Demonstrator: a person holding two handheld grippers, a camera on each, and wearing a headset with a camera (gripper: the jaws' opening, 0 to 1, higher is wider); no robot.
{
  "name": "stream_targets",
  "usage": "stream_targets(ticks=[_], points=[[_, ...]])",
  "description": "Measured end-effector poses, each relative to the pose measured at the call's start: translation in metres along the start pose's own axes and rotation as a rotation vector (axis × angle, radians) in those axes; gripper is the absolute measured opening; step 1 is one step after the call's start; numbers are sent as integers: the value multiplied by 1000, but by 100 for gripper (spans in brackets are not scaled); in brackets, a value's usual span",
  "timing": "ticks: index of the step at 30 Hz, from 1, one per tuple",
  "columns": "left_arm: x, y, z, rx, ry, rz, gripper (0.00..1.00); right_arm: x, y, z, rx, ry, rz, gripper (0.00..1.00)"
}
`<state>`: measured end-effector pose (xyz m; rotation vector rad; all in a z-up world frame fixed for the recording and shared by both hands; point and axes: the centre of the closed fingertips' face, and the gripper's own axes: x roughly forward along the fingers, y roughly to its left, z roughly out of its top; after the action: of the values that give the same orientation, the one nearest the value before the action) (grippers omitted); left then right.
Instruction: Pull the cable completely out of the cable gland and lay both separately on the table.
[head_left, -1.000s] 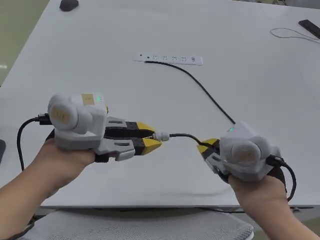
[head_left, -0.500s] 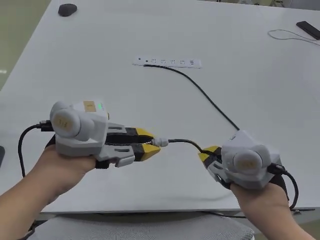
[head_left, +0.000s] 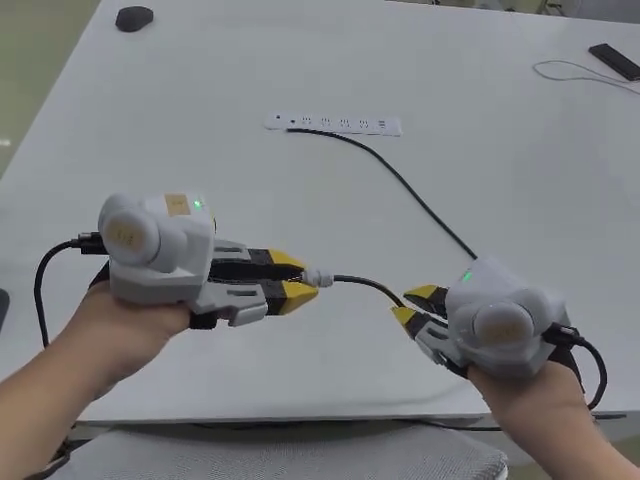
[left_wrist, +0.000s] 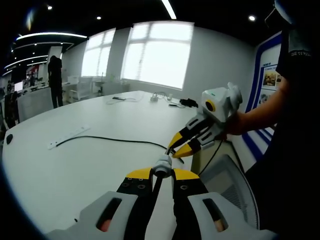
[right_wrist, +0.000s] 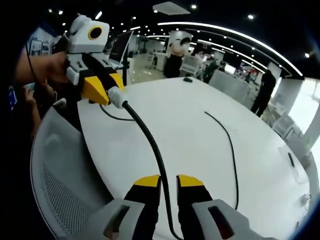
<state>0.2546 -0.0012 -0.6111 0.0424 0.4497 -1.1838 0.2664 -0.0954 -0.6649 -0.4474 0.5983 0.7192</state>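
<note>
Left gripper (head_left: 308, 279) clamps white cable gland (head_left: 322, 277); black cable (head_left: 362, 282) runs straight off its tips into right gripper (head_left: 412, 306) jaws, grip there unclear; pull line lies along cable.

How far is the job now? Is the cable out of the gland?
Done: the left gripper grips the cable gland, the right gripper grips the cable. In hand: the pull; the cable enters the gland, not yet out. Left: free it, lay both apart on the table.
</note>
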Motion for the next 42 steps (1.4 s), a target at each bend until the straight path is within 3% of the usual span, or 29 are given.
stream_targets(ticks=[6, 11, 16, 23, 28, 34, 42], points=[[0, -1, 0, -3, -1, -6, 15, -8, 12, 33, -90, -45, 39, 13], [2, -2, -2, -6, 5, -17, 15, -5, 27, 59, -179, -54, 86, 15], [2, -1, -4, -8, 12, -23, 15, 4, 44, 67, -301, -36, 118, 14], [2, 2, -4, -7, 15, -37, 15, 10, 51, 75, -378, -35, 108, 8], [2, 5, -3, -7, 11, -41, 15, 13, 53, 74, -394, -30, 116, 1], [3, 6, -5, -6, 17, -49, 15, 16, 53, 72, -403, -31, 108, 1], [2, 6, -5, 4, 13, -47, 14, 19, 52, 71, -329, -27, 113, 0]])
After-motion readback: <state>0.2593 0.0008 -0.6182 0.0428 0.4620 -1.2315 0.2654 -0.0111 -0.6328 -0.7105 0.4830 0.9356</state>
